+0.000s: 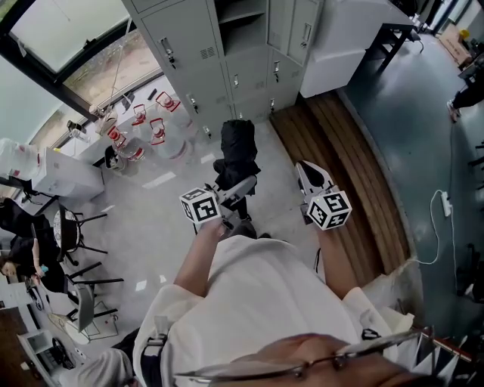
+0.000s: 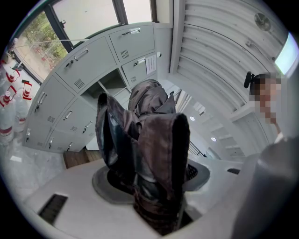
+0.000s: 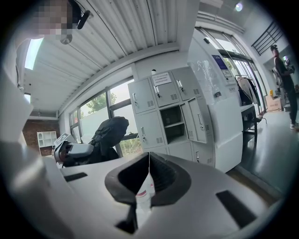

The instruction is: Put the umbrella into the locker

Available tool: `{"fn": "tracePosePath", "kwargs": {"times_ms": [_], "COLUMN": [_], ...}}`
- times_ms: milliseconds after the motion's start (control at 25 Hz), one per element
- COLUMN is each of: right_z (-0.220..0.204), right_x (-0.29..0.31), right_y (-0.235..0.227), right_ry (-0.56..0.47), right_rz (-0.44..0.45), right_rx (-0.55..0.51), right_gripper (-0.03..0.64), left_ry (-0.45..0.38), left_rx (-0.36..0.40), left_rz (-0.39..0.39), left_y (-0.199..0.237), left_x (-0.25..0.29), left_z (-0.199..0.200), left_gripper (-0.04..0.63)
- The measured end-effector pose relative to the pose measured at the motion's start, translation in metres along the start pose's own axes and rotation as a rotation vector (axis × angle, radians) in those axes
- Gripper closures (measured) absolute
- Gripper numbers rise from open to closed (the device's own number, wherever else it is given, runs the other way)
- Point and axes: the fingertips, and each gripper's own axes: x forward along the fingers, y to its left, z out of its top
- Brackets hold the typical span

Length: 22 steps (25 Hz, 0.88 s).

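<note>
Clamping the folded umbrella (image 1: pixel 238 147), the left gripper (image 1: pixel 242 187) has jaws part-open; jaws of the right gripper (image 1: pixel 305 171) meet, empty

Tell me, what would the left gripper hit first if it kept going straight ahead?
Probably the grey lockers, near the open compartment; the umbrella in the left gripper would touch first. Depth is unclear.

Both grippers level before the grey lockers (image 1: pixel 189 41)

The left gripper (image 1: pixel 243 184) carries the black folded umbrella (image 1: pixel 238 147) at its tip. The right gripper (image 1: pixel 308 172) is beside it, apart, at the wooden floor strip (image 1: pixel 340 151) edge. One upper compartment (image 1: pixel 240 23) is open.
</note>
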Motion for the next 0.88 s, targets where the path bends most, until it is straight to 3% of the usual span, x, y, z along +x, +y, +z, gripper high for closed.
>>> {"fn": "tracePosePath", "kwargs": {"times_ms": [560,880], "right_z": [0.023,0.037], "right_x": [0.081,0.138], "right_y": [-0.040,-0.062], "right_ry": [0.016,0.024], "right_rz": [-0.040,-0.097], "right_rx": [-0.039,-0.029], "right_gripper": [0.609,0.609], "left_ry": [-0.007,0.047], "left_rx": [-0.032,-0.050], "left_rz": [-0.034,-0.061], "left_y": [0.067,0.112], "left_x": [0.047,0.076], "left_z": [0.066,0.110], "left_gripper": [0.356,0.356]}}
